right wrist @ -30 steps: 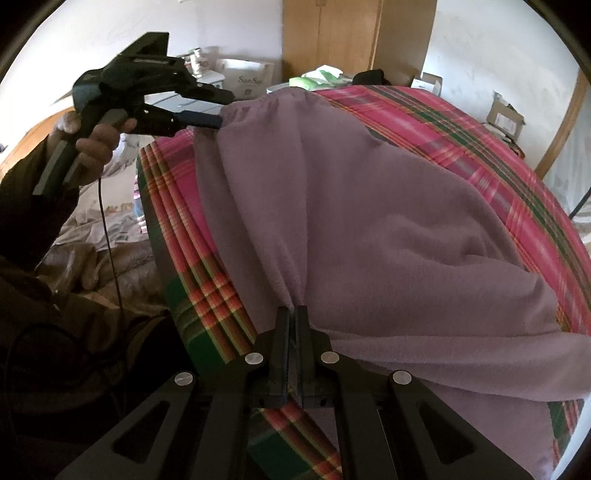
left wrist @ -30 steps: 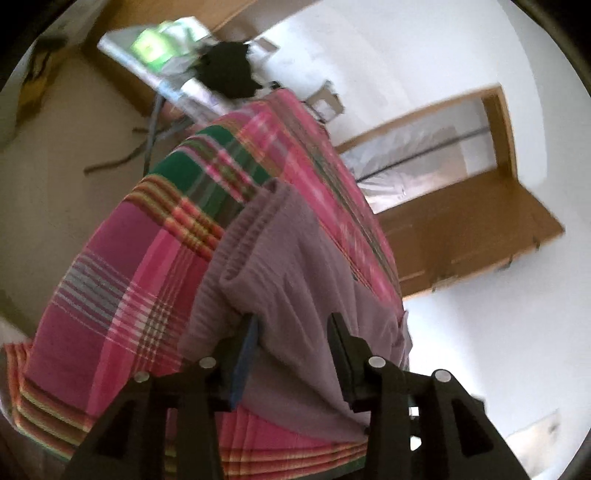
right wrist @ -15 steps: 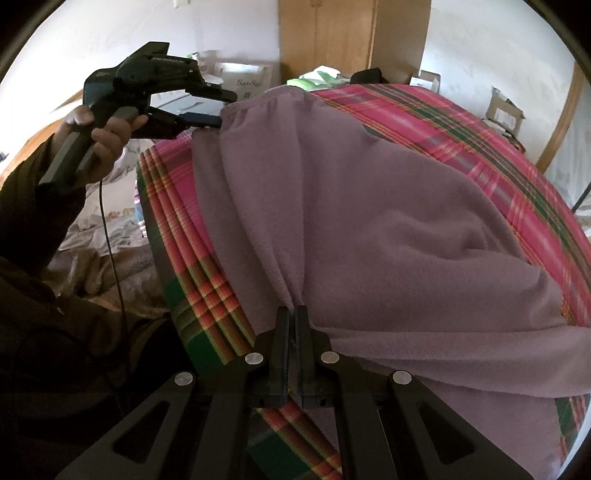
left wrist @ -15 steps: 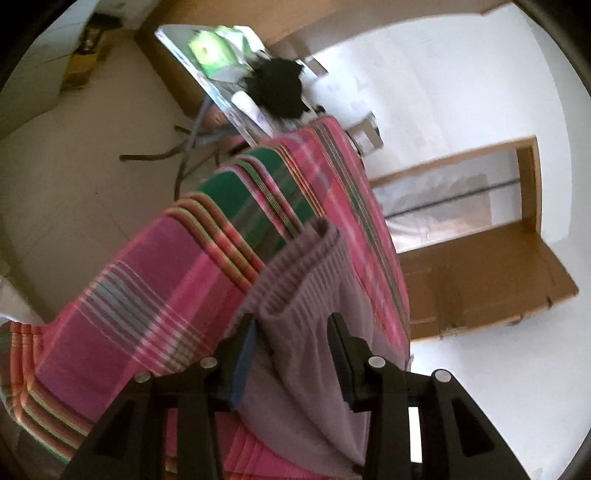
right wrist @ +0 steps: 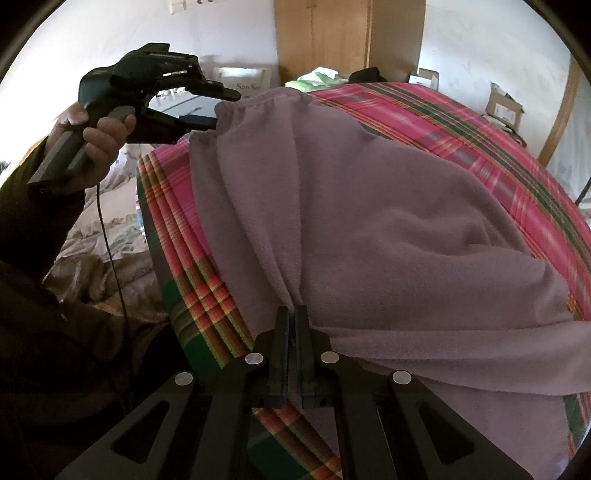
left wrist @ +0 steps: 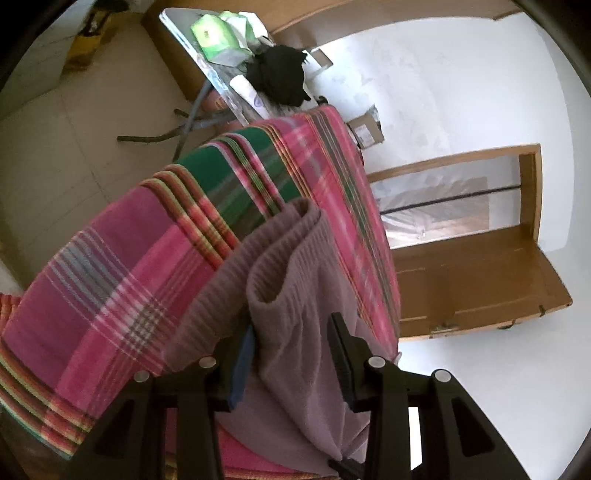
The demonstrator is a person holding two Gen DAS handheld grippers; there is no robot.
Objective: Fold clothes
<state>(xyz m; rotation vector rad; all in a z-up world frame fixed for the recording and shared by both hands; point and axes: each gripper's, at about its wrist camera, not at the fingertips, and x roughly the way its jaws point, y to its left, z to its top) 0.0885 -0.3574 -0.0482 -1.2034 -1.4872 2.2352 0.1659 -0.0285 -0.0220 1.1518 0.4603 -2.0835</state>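
Left wrist view. The left tongs (left wrist: 291, 354) stood with the jaws well apart, and a bunched fold of the mauve fleece garment (left wrist: 295, 295) hung between them. Its ribbed waistband (left wrist: 269, 254) rose toward 12 o'clock of the tongs. The cloth lay against the blue-padded finger; whether it touched the other finger could not be told from this angle. The garment lay on a pink, green and orange plaid cloth (left wrist: 122, 269) covering the worktop. At 12 o'clock, beyond the plaid edge, a folding table (left wrist: 207, 66) carried a green packet (left wrist: 210, 35) and a black cloth (left wrist: 282, 75). A wooden door (left wrist: 476, 280) filled the 3 o'clock side.

Right wrist view. The right tongs (right wrist: 293, 325) were closed, the two fingers nearly touching, pinching a gathered ridge of the mauve fleece garment (right wrist: 388, 221). Pleats fanned from that pinch toward 12 o'clock. The garment was spread over most of the plaid cloth (right wrist: 461, 125), with plaid border showing at 9 o'clock and along the 1 to 3 o'clock side. At 10 o'clock the left tongs (right wrist: 218, 107), held in the person's hand (right wrist: 99, 136), sat at the waistband (right wrist: 258, 101) corner, one finger above it and one below. A wardrobe (right wrist: 321, 37) stood at 12 o'clock, and rumpled bedding (right wrist: 110, 229) lay at 9 o'clock.
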